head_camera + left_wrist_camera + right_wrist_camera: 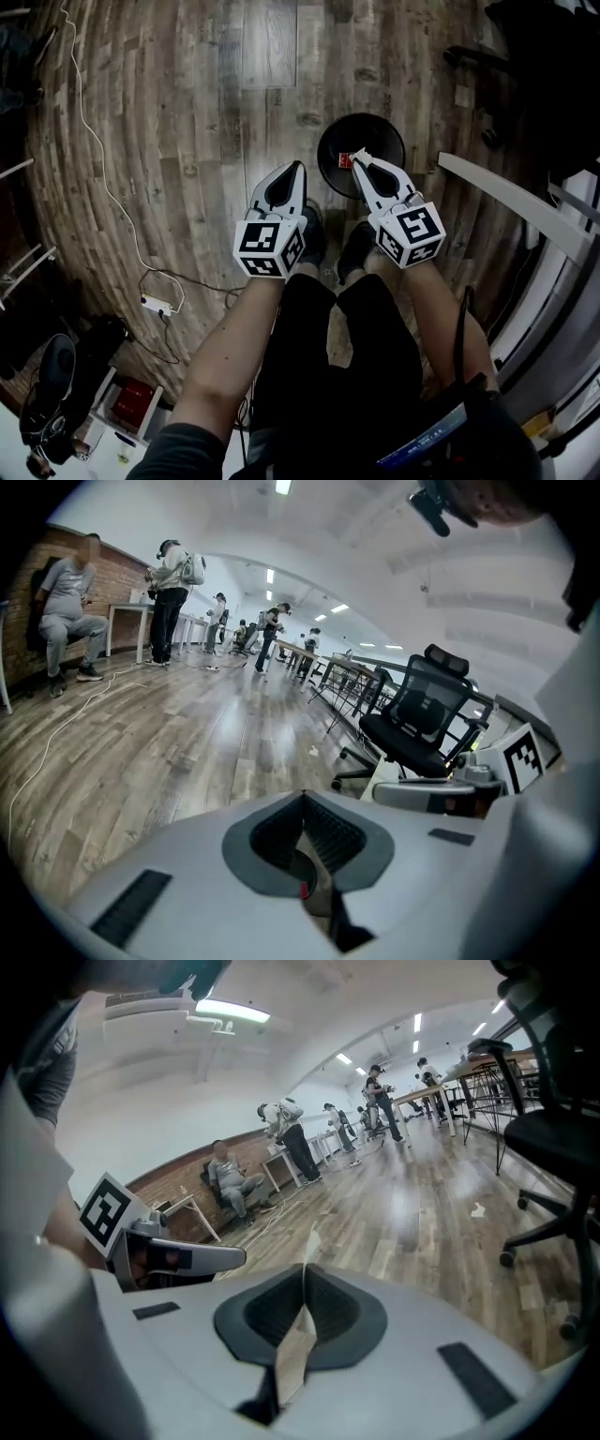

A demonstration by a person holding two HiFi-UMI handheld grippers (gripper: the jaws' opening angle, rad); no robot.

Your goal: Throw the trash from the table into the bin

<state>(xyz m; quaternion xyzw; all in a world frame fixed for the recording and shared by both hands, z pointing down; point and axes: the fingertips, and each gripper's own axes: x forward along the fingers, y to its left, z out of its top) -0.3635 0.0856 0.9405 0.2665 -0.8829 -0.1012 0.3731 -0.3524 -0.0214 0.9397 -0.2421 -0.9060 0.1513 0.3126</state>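
A black round bin [373, 134] stands on the wooden floor ahead of the person's feet, with something red [345, 160] inside near its rim. My right gripper [357, 157] points at the bin's near edge and is shut on a thin scrap of brownish paper [295, 1344], whose tip pokes out past the jaws [305, 1267]. My left gripper [300, 165] hangs beside it, just left of the bin, jaws shut [303, 794]. I see nothing clamped in it; only floor and a dark patch show through the slot behind the tips.
A white cable and power strip [157, 304] lie on the floor at left. A table edge [511, 202] runs along the right. The person's shoes [314, 239] stand just behind the bin. Office chairs [422, 714] and several people [169, 592] fill the room beyond.
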